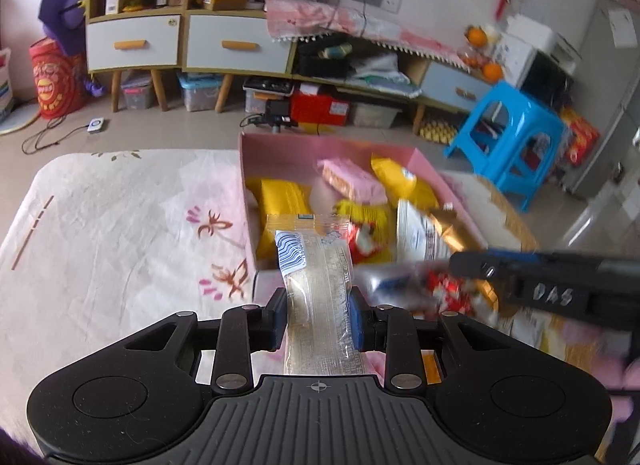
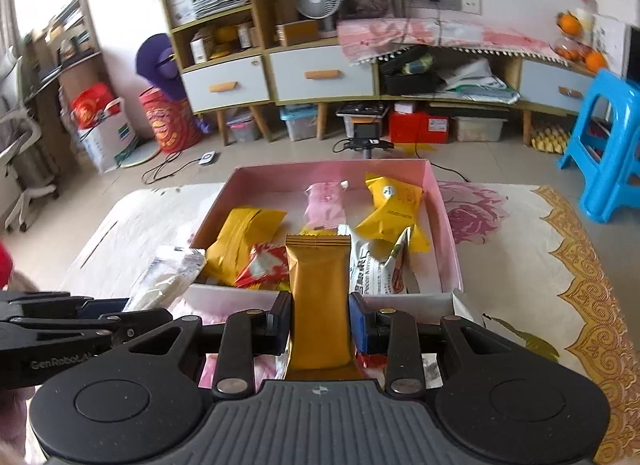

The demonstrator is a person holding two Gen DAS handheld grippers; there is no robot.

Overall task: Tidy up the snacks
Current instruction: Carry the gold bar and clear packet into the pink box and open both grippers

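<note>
Left wrist view: left gripper clamps clear snack packet just before pink box; right gripper clamps gold snack bar at box's near wall; other snacks inside box.

Not much is reading clearly here. The black gripper poking in at nine o'clock of the right wrist view is showing "GenRobot.AI" in pale letters along its side. In the left wrist view the other gripper, coming in at three o'clock, is showing raised letters like "DAS". Snack wrapper print is staying too blurry.
</note>
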